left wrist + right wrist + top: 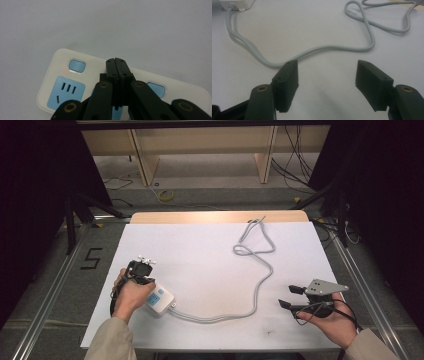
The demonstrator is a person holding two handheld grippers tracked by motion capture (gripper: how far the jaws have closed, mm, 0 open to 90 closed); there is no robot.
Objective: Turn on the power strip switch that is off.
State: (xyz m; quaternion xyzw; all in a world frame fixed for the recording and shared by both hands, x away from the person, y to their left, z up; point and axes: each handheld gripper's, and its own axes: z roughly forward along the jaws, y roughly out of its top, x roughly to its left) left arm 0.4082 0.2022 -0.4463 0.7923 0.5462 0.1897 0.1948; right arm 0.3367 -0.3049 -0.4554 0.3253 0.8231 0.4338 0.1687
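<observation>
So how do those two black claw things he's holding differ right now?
The left gripper has its jaws shut together, over the white power strip; the right gripper stands wide open with nothing between its jaws. The left sits at the strip, the right lies away from it near the grey cord. Both are hand-held with black jaws.

Power strip (160, 301) on table (210, 245) near-left; cord (257, 285) snakes right, then toward far edge.

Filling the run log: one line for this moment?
left gripper shut over power strip | right gripper open, empty | cord loose on table
</observation>
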